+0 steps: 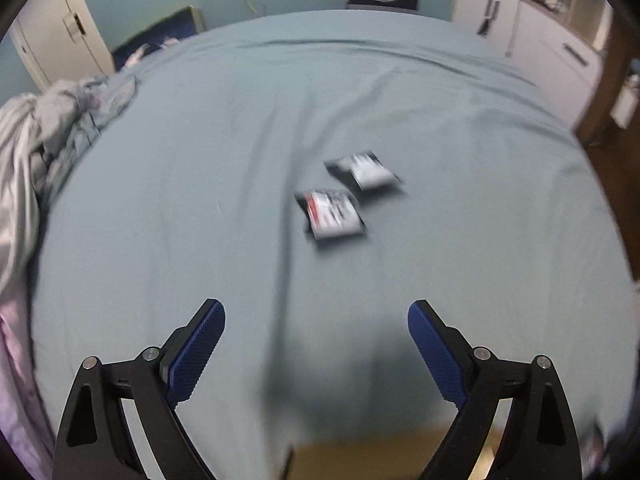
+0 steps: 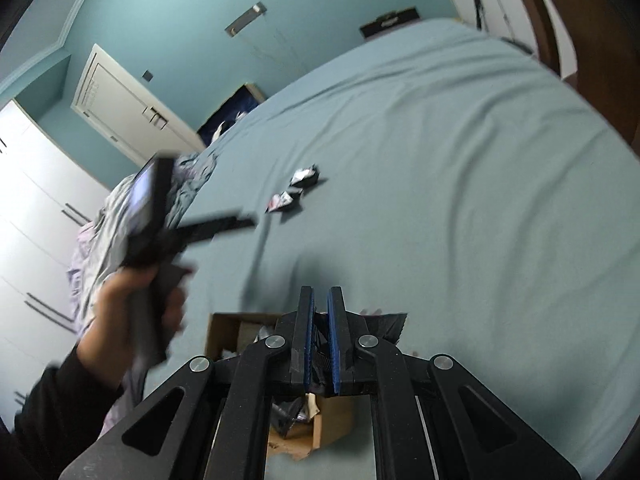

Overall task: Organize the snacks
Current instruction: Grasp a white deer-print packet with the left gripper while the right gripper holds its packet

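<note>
**Two snack packets on the bed, one in the right claw**

Far left: a crumpled grey blanket (image 1: pixel 44 128) bunched at the edge of the bed. A blue-grey sheet (image 1: pixel 240 160) covers the rest, lightly creased.

Left gripper (image 1: pixel 316 312): jaws wide apart, nothing between the blue pads (image 1: pixel 196 356). It hangs over bare sheet. In the right wrist view a hand (image 2: pixel 132 304) in a dark sleeve grips its handle; that part is motion-blurred.

Middle of the bed: two snack packets lying flat, close together but apart, both blurred. The nearer packet (image 1: pixel 334 214) is white and black with a red stripe; the farther packet (image 1: pixel 366 170) is black and white. Both lie well ahead of the left gripper.

Near edge: an open cardboard box (image 2: pixel 224 332) sits under the right gripper, with dark wrappers visible inside.

Right gripper (image 2: pixel 320 300): jaws drawn almost together, clamped on a dark crinkled wrapper (image 2: pixel 384 322) that sticks out on the right side of the fingers, above the box.

Background: white cupboards (image 1: pixel 520 28) at the right, a white door (image 2: pixel 120 108) on the teal wall.
</note>
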`<state>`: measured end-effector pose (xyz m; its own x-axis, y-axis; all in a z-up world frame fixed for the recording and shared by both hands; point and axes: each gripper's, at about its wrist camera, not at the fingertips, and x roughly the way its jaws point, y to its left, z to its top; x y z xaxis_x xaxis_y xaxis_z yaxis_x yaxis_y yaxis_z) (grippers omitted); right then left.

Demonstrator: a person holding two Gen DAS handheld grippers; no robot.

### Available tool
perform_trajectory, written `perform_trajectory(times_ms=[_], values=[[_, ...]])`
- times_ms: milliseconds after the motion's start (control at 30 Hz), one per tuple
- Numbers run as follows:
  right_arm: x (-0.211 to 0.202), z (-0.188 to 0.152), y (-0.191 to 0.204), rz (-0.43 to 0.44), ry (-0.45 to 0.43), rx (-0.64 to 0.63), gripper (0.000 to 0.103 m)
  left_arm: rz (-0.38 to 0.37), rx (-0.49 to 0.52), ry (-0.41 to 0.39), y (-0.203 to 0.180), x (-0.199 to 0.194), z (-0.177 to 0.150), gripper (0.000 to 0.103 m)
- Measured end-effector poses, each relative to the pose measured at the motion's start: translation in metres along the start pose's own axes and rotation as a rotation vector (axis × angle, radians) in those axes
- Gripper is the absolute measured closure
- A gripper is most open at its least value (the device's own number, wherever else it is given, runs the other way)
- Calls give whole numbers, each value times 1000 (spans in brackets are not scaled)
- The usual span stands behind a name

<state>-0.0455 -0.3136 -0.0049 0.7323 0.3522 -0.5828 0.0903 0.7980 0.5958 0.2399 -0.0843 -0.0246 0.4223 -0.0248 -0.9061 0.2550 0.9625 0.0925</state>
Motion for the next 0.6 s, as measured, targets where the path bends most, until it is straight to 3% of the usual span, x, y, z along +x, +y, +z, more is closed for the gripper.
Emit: perform_trajectory(times_ms=[33, 133, 367, 400, 467, 533, 600], values=[[4, 4, -2, 3, 4, -1, 98, 40, 5, -11, -4, 11, 13, 9], [20, 21, -7, -21, 17, -19, 98, 68, 6, 2, -8, 39, 38, 9], [50, 42, -28, -8, 87, 34, 98, 26, -132, 146, 9, 103, 63, 11], [52, 45, -27, -8, 87, 31, 98, 13, -153, 163, 13, 107, 62, 15], [52, 49, -27, -24, 84, 13, 98, -11, -176, 193, 17, 115, 59, 44], [43, 47, -29, -33, 80, 18, 98, 2, -175, 191, 21, 115, 55, 55], [38, 45, -31, -38, 80, 28, 98, -32, -189, 173, 26, 107, 50, 57]])
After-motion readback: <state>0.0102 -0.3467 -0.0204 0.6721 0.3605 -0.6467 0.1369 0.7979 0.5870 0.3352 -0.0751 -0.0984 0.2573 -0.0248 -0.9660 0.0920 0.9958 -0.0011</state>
